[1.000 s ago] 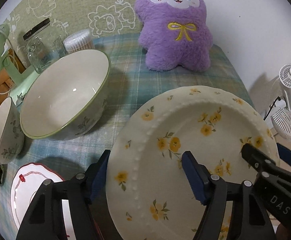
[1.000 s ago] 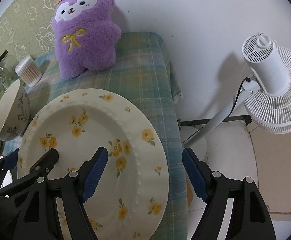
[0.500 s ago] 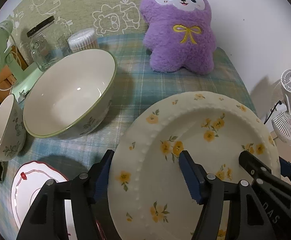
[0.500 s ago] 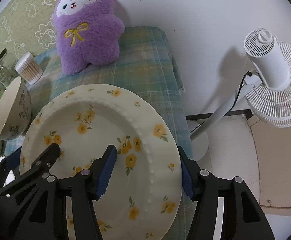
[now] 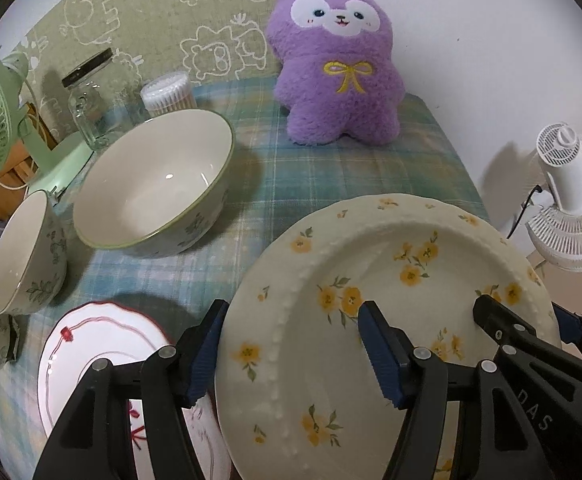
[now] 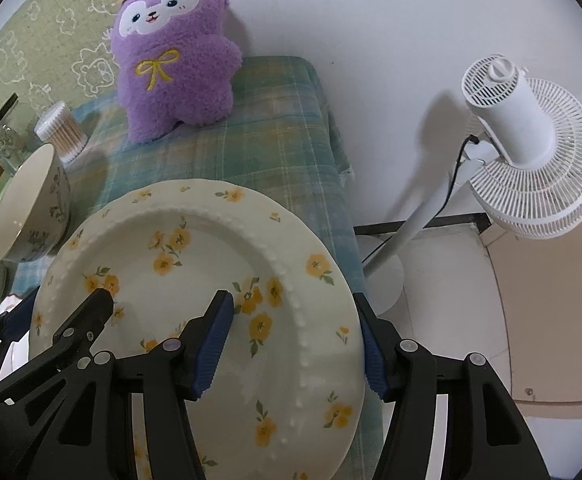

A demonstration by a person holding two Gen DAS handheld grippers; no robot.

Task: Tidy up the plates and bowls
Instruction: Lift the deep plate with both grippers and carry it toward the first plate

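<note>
The plaid-covered table (image 5: 331,176) carries a purple plush (image 5: 337,64). The yellow-flowered plate (image 5: 371,280) is now lifted and tilted above it — left gripper (image 5: 291,348) pinching its left rim, right gripper (image 6: 295,340) its right rim, both jaws closed in since a second ago. The large bowl (image 5: 151,184) and small bowl (image 5: 27,252) are empty. Only the left view shows the red-trimmed plate (image 5: 91,344).
</note>
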